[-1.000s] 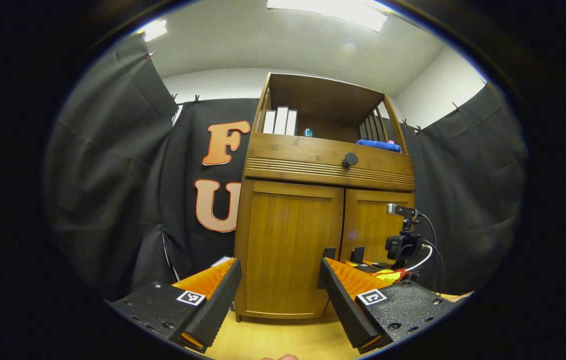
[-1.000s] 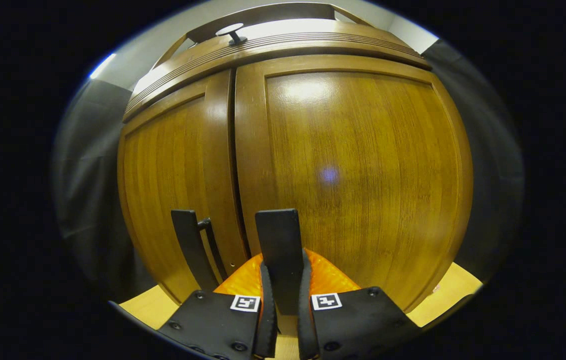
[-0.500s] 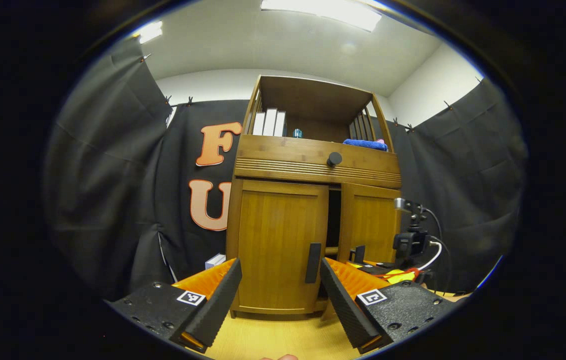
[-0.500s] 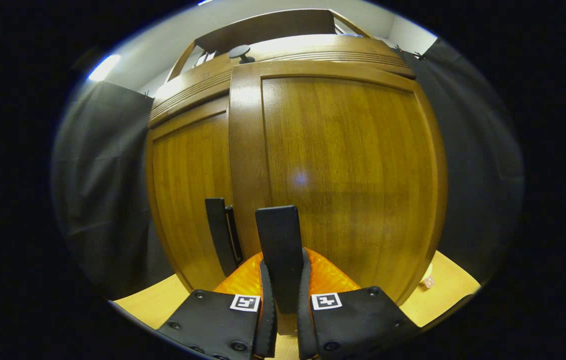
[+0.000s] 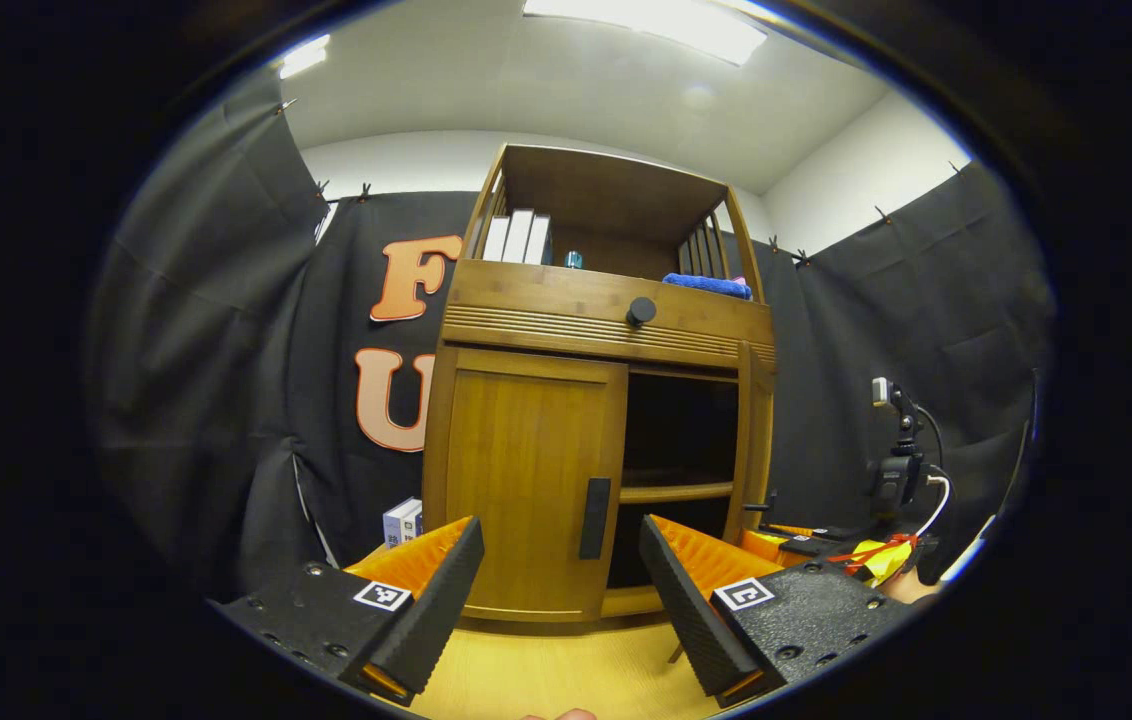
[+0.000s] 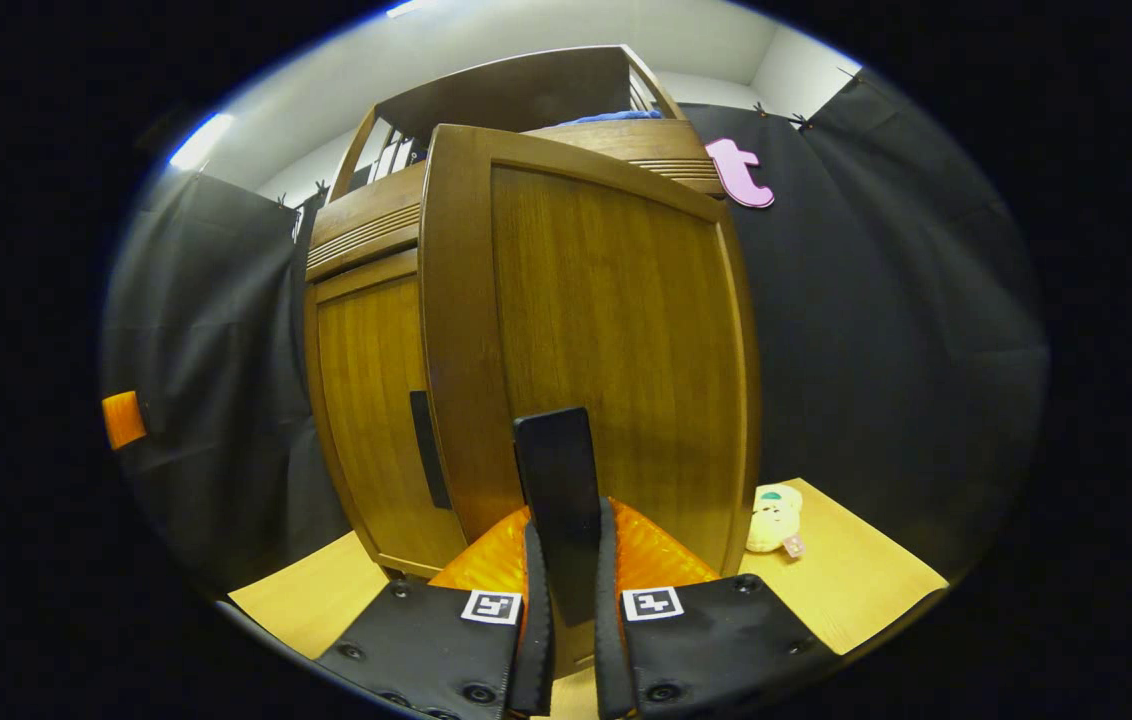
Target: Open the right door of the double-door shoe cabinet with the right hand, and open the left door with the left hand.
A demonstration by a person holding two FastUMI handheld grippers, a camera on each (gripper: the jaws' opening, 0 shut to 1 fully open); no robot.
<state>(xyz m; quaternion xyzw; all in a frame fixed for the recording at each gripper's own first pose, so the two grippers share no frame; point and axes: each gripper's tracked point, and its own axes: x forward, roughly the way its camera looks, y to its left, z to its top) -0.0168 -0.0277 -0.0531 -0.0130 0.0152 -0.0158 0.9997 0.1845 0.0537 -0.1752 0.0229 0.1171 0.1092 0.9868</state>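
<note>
The wooden shoe cabinet (image 5: 606, 300) stands ahead in the left gripper view. Its left door (image 5: 521, 480) is closed, with a dark vertical handle (image 5: 594, 518). The right door (image 5: 754, 430) stands swung out, edge-on, and bares a dark interior with a shelf (image 5: 676, 492). My left gripper (image 5: 561, 535) is open, a short way in front of the left door, holding nothing. In the right gripper view my right gripper (image 6: 566, 515) is shut on the right door's handle (image 6: 554, 450), with the right door (image 6: 616, 340) filling the middle and the closed left door (image 6: 366, 400) behind it.
A drawer with a round knob (image 5: 640, 311) sits above the doors. The top shelf holds white books (image 5: 516, 238) and a blue cloth (image 5: 706, 285). Small boxes (image 5: 403, 520) lie left of the cabinet. A plush toy (image 6: 774, 517) lies on the wooden floor (image 6: 856, 580) by the open door.
The right door has swung from closed to wide open, drawn by my right gripper on its handle. My left gripper stays open and has barely moved.
</note>
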